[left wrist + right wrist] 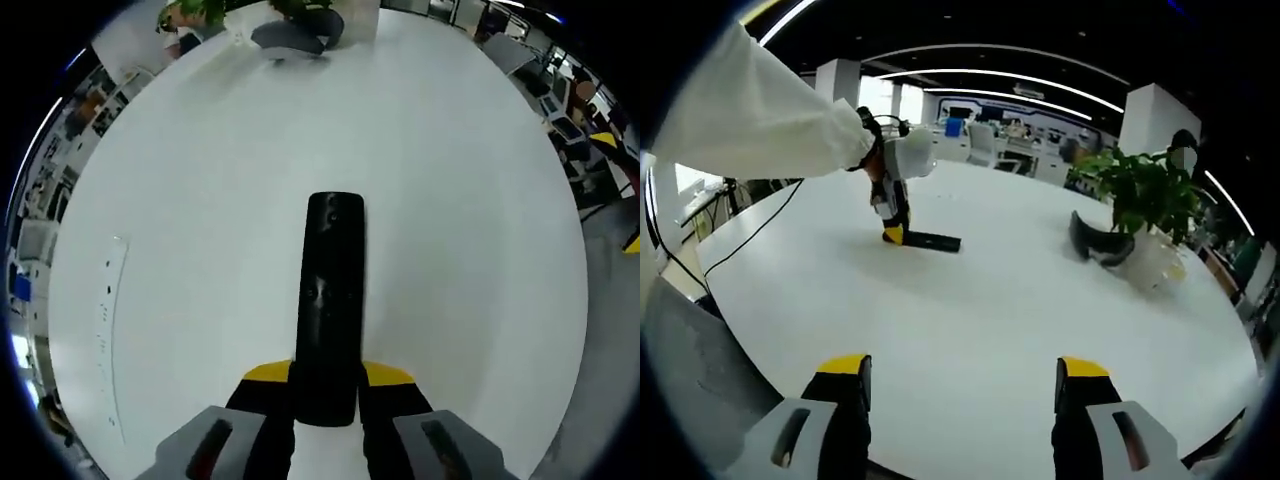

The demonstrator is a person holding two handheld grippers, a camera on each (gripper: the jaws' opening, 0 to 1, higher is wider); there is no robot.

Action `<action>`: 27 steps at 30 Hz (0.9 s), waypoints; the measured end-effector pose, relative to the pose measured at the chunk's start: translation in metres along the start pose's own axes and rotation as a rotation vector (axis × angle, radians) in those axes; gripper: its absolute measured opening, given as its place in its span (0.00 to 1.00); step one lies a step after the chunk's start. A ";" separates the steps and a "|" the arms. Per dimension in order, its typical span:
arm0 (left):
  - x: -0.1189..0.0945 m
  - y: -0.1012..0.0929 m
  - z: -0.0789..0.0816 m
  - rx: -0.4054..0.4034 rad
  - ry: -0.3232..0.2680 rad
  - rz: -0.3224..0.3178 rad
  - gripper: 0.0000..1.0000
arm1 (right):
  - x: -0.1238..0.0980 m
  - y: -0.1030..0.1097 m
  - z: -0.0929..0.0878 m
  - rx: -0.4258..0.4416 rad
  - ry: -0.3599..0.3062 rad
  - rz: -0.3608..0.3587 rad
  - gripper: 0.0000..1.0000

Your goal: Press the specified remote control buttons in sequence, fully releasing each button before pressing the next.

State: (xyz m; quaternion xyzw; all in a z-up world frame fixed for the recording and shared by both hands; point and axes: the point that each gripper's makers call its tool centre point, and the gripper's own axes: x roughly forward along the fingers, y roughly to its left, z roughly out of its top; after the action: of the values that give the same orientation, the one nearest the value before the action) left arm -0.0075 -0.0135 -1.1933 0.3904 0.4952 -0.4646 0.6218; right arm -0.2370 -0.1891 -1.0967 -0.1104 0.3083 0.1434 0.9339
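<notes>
**Left tongs pinch remote end, right tongs spread over bare bench**

Left tongs (pixel 325 385) are closed on the near end of the black remote (pixel 330 300), yellow tips touching its two long sides. The remote lies flat on the white bench (pixel 460 200), pointing away from the tongs, about mid-bench. Its buttons are too dark to read; only a small lighter mark mid-body shows.

Right tongs (pixel 965 385) are spread wide, nothing between them, hovering over bare bench well apart from the remote. In the right gripper view the remote (pixel 932 241) is small and far off, with the left tongs (pixel 893 232) at its end under a white sleeve (pixel 760 120).

Open bench lies on all sides of the remote. Beyond its far end, near the bench edge, sit a dark curved object (pixel 290 38) and a potted plant (pixel 1150 200) in a pale pot, touching or just beside each other; the dark object's identity is unclear. A faint flat pale strip (pixel 108 320) lies left of the remote near the edge; what it is can't be told. Office furniture beyond the bench is blurred.
</notes>
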 end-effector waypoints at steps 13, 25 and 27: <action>-0.002 -0.028 -0.009 -0.007 0.001 0.015 0.23 | 0.000 0.002 0.000 -0.005 -0.009 0.010 0.73; -0.001 -0.045 -0.012 -0.009 0.034 0.007 0.23 | -0.001 0.003 0.000 -0.004 -0.020 0.020 0.73; -0.001 -0.050 -0.013 -0.003 0.040 0.005 0.23 | -0.001 0.003 0.000 -0.001 -0.020 0.022 0.72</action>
State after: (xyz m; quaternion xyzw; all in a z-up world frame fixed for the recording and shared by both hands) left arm -0.0593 -0.0141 -1.1964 0.3999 0.5073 -0.4543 0.6135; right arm -0.2391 -0.1861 -1.0966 -0.1060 0.3001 0.1549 0.9352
